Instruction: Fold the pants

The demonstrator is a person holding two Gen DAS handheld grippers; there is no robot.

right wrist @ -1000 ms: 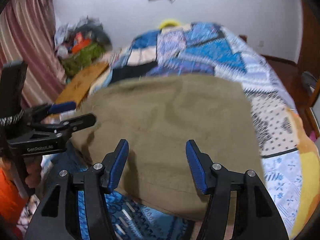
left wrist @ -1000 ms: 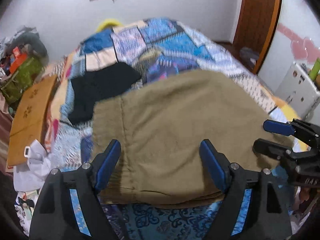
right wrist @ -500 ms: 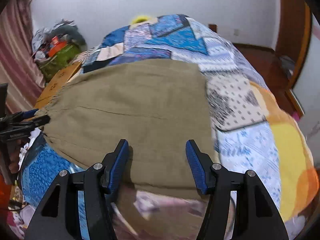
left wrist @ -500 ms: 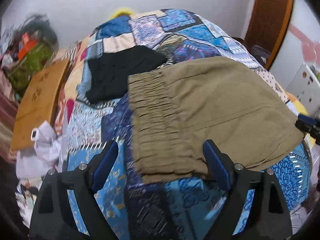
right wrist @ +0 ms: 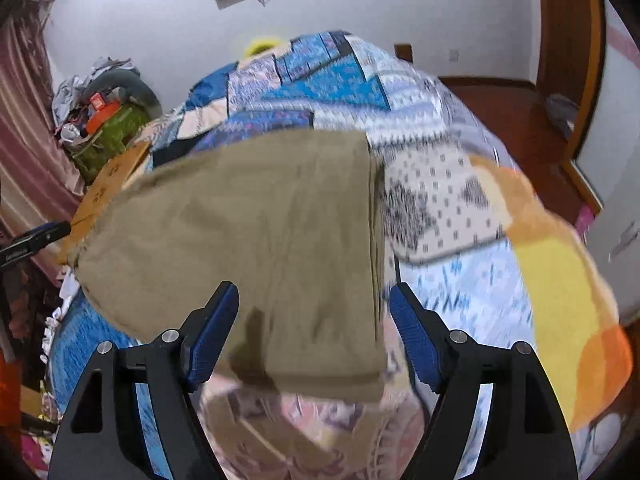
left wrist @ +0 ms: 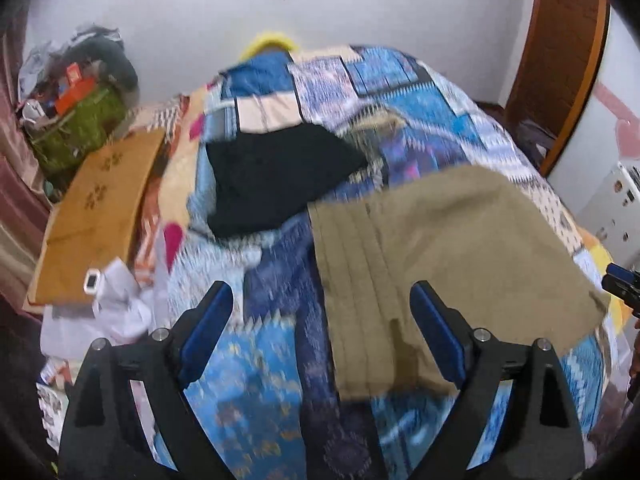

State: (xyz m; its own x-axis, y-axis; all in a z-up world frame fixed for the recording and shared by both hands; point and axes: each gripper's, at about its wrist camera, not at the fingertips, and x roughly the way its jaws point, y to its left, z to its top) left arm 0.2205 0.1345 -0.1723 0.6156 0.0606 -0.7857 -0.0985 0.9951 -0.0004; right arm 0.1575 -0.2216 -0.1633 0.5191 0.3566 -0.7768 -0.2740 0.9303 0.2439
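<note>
The olive-tan pants lie folded flat on the patchwork bedspread, elastic waistband toward the left. My left gripper is open and empty, just short of the waistband end at the bed's near edge. In the right wrist view the pants fill the middle. My right gripper is open and empty over their right folded edge, near the front. The right gripper's tip shows at the far right of the left view. The left gripper's tip shows at the left of the right view.
A black garment lies on the bed behind the pants. A wooden board and white paper sit left of the bed, with a cluttered pile beyond. A wooden door and white cabinet stand at the right.
Both grippers have drawn back and apart from the middle of the pants, the left toward the waistband end, the right toward the opposite folded edge. The pants stay flat on the bed.
</note>
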